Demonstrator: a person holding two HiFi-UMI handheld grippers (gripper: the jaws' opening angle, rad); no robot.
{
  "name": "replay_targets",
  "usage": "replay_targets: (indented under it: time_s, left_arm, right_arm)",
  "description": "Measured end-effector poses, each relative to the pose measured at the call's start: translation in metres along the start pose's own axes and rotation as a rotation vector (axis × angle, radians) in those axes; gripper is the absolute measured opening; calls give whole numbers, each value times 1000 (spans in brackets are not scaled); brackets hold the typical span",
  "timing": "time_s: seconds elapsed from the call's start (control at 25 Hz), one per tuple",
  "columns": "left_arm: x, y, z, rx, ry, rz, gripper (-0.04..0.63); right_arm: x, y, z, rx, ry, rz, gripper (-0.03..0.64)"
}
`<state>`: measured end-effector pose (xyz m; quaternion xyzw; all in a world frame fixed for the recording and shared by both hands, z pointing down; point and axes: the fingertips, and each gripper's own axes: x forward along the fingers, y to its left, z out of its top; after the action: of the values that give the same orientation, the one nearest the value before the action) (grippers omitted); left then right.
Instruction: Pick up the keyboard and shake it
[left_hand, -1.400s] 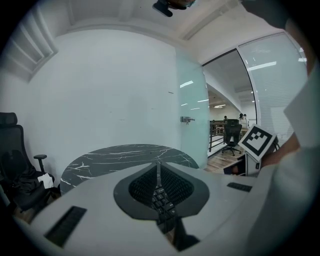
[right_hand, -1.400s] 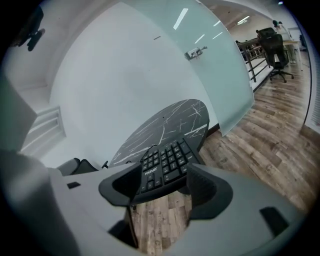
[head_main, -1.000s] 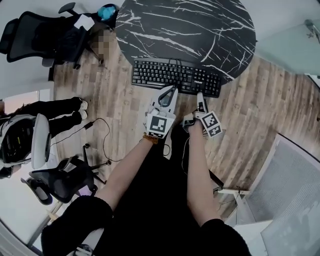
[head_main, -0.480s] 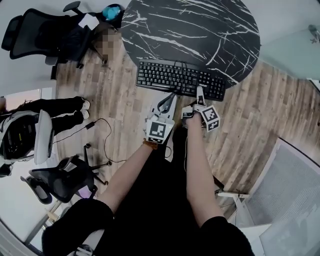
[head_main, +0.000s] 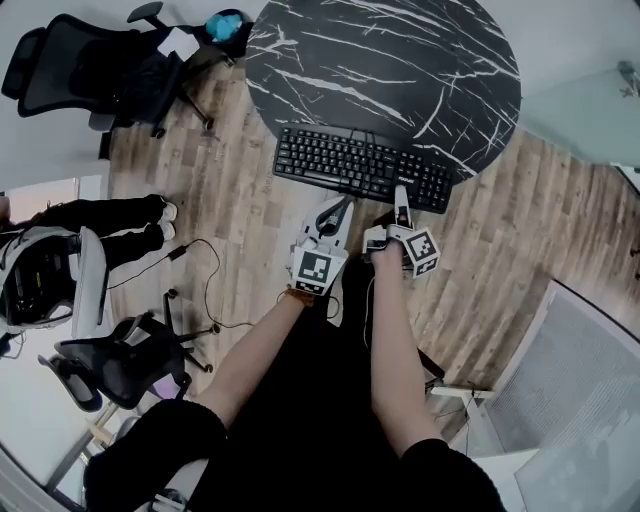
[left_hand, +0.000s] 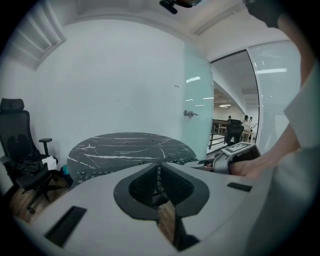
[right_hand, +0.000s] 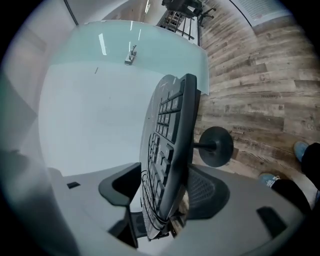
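Observation:
The black keyboard (head_main: 360, 163) lies across the near edge of the round black marble table (head_main: 400, 55), and its front half juts out over the wooden floor. My right gripper (head_main: 402, 192) is shut on its near edge, towards the right end. In the right gripper view the keyboard (right_hand: 167, 135) runs edge-on between the two pads. My left gripper (head_main: 345, 204) is shut with nothing in it, its tip just short of the keyboard's near edge. In the left gripper view the shut tips (left_hand: 160, 172) point at the table (left_hand: 127, 145).
A black office chair (head_main: 95, 65) stands at the far left, and another chair (head_main: 120, 360) stands nearer me. A person's legs (head_main: 110, 218) and a cable (head_main: 205, 275) lie on the floor to the left. The table's pedestal foot (right_hand: 216, 146) is below, and a grey mat (head_main: 590, 390) lies to the right.
The keyboard has shifted a little to the right and towards me in the right gripper's hold. My left gripper has drawn back slightly from its near edge.

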<state>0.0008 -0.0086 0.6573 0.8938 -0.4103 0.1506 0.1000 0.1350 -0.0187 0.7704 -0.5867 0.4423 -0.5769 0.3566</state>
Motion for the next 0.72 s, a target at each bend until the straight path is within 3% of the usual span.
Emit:
replay_targets:
  time_s: [0.04, 0.16, 0.32, 0.52, 0.6, 0.72]
  left_arm:
    - [3, 2, -5, -18, 10, 0, 17]
    - [10, 13, -29, -134, 48, 6, 17]
    - [12, 45, -63, -403, 57, 66, 62]
    - [18, 76, -86, -526, 70, 121, 104]
    - [16, 85, -93, -641, 40, 133, 122]
    - [9, 95, -97, -884, -79, 115, 129]
  right_arm:
    - [-1, -2, -2, -8, 8, -3, 278]
    - [-5, -10, -5, -50, 10, -21, 153]
    - [-8, -13, -7, -30, 3, 10, 149]
    - [-7, -12, -5, -32, 1, 44, 149]
    - [-8, -11, -5, -26, -12, 67, 150]
    - [-10, -10, -5, -16, -41, 111, 156]
